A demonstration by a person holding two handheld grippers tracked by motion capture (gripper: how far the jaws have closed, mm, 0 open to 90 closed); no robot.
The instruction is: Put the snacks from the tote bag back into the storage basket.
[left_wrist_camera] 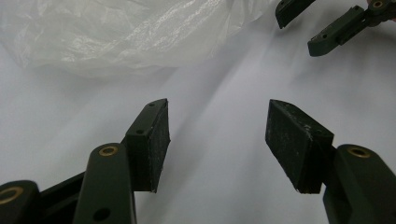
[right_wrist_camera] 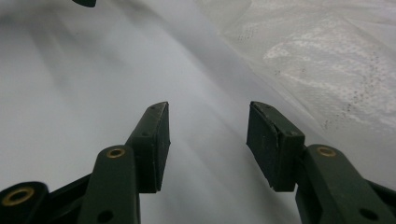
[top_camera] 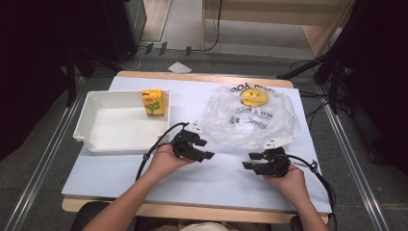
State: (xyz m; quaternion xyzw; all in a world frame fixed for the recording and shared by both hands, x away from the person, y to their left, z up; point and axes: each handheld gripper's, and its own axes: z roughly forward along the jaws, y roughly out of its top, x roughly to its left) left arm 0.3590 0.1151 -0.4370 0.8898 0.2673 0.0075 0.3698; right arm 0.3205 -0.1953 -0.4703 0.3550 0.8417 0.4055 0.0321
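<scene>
Down at the bottom of the high view, two hands come in over the white table point(top_camera: 120, 178). The left gripper point(top_camera: 206, 148) sits near the middle of the frame, jaws spread wide with nothing between them. The right gripper point(top_camera: 248, 160) is just to its right, jaws also spread and empty. The two point toward each other. A little farther up, right of centre, lies a crinkly clear plastic bag point(top_camera: 226, 122) with a yellow smiley face point(top_camera: 253, 96). At the middle left sits a white tray point(top_camera: 91, 139). A small yellow carton point(top_camera: 153, 102) stands in its upper right corner.
</scene>
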